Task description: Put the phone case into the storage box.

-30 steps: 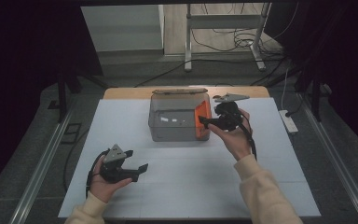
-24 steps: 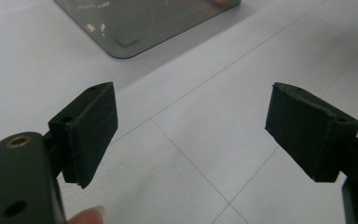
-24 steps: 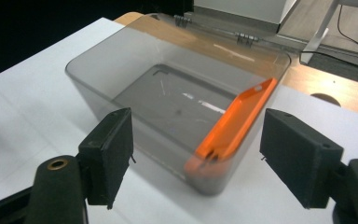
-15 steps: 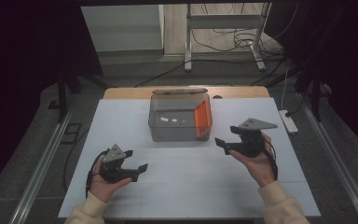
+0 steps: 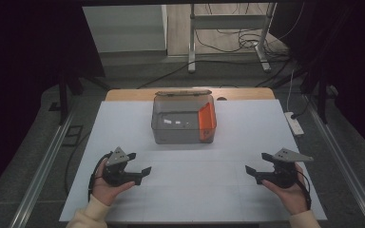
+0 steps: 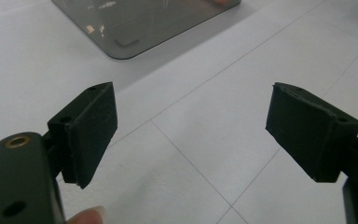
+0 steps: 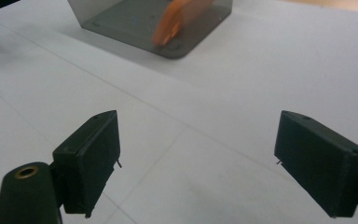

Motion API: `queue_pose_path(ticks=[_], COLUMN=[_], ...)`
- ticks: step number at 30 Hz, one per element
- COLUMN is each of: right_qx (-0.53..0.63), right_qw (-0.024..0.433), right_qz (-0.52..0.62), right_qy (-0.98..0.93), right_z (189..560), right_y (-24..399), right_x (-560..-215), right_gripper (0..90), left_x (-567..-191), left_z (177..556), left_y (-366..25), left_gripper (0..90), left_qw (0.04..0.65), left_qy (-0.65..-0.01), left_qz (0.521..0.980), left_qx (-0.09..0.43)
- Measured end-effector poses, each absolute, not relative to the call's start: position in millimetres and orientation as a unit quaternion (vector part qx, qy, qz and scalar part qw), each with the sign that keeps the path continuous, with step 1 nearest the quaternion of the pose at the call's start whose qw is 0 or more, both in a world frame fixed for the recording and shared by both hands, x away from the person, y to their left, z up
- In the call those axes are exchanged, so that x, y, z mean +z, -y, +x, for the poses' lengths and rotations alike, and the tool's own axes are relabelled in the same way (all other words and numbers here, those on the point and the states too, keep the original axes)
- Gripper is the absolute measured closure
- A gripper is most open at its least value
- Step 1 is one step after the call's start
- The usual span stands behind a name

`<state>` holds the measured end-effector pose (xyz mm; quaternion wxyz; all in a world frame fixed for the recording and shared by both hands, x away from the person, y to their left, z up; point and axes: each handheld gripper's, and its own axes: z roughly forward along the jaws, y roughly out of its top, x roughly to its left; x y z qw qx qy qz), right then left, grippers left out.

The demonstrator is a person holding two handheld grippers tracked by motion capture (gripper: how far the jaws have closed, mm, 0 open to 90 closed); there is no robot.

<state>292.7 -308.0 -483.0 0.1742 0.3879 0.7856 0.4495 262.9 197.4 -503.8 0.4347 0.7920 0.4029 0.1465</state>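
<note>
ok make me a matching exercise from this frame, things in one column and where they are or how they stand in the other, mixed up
Things:
1. grey box
2. orange latch
3. left gripper
4. white table top

Places or states:
A. on the right end of the box in the high view
B. jaws open, nothing between them, held low over the near left part of the table
C. at the far middle of the table
D. bears the box, thin lines crossing it

Pairs: 1-C, 2-A, 3-B, 4-D

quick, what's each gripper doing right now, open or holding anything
left gripper: open, jaws wide, holding nothing
right gripper: open, jaws have just been opening, nothing between them
</note>
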Motion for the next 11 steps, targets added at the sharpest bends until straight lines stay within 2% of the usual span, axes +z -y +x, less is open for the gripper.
queue_pose_path(ticks=[11], right_qx=[0.449], right_qw=[0.169], right_qz=[0.377], right_qy=[-0.792], right_z=[293.3], right_y=[308.6], right_x=[-492.4], right_gripper=[14.6], left_x=[-504.6], left_z=[263.7], left_y=[-198.3], left_gripper=[16.3], left_qw=[0.436], left_qy=[-0.402], left_qz=[0.791], left_qx=[0.149])
